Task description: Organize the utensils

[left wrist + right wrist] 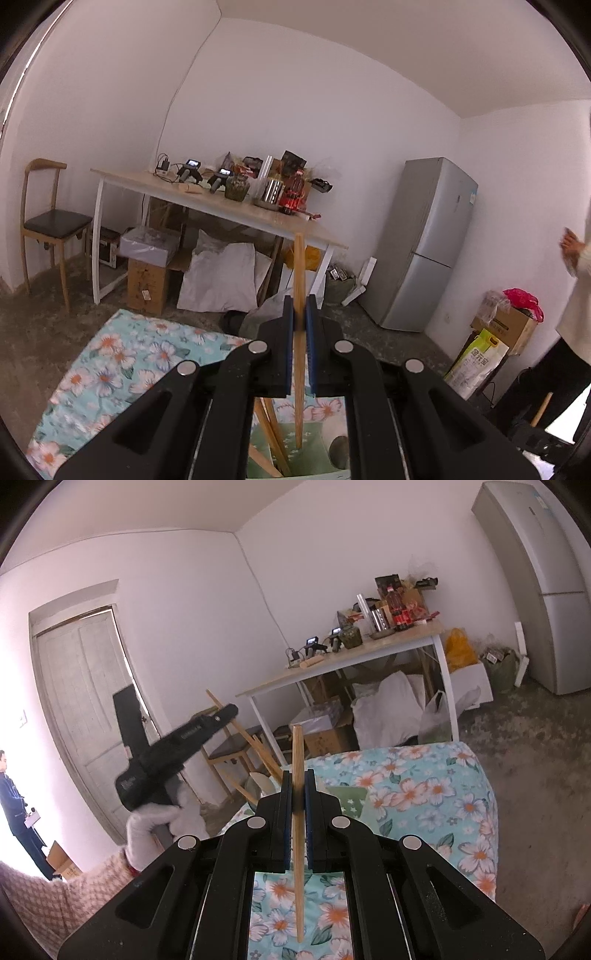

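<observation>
Chopstick (pixel 298 332), upright in your left gripper (pixel 300 321), hangs over the green holder (pixel 314 435), while your right gripper (pixel 297 794) pinches another chopstick (pixel 297 812) above the floral cloth (pixel 424 794); either could pivot and miss.

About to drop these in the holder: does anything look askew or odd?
Nothing spilled or damaged. Each hand-held gripper, left and right, is shut on one chopstick, held upright. In the green holder below the left one, the other chopsticks lean at mixed angles.
</observation>
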Tool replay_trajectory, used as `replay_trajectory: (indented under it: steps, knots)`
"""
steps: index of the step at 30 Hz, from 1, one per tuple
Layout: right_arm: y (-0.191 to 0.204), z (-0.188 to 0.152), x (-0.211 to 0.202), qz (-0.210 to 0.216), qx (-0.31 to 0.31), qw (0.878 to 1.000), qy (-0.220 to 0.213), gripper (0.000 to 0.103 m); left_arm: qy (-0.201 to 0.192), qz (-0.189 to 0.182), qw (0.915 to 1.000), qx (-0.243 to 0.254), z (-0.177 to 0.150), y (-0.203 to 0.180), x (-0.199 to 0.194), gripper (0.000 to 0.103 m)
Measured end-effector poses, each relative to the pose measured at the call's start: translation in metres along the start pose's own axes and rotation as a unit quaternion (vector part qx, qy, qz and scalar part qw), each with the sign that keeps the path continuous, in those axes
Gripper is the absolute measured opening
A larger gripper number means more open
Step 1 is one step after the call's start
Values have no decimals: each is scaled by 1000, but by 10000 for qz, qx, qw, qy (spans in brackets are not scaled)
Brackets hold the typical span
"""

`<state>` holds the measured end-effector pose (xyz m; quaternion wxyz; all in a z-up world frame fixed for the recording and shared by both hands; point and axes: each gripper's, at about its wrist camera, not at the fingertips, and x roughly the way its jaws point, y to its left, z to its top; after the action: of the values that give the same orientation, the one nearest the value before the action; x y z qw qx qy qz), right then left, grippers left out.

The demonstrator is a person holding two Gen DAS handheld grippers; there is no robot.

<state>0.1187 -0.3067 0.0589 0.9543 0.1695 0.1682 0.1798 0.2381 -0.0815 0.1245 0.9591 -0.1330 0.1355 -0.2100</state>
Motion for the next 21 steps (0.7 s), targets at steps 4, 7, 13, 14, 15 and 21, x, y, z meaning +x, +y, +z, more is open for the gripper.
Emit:
replay_trajectory:
  steps: [4, 7, 13, 14, 15, 21]
  knots:
    - [-1, -3, -1, -19, 6, 10000, 31, 4, 191, -122, 9997, -61, -19, 1, 5, 6]
    - [-1, -4, -4, -46, -13, 10000, 22, 4, 337, -239, 9991, -97, -28, 1, 0, 7]
    - [5, -3, -8, -89, -69, 9999, -2, 4, 390, -443, 9982, -137, -36, 1, -25, 35]
    - [6, -2, -8, -99, -84, 9999, -10, 4, 379, -451, 9982, -129, -36, 1, -28, 36]
    - [8, -2, -9, -108, -99, 9999, -19, 4, 356, -438, 9983, -113, -36, 1, -33, 40]
    - [20, 2, -14, -184, -231, 9995, -85, 4, 240, -459, 9986, -106, -35, 7, -60, 48]
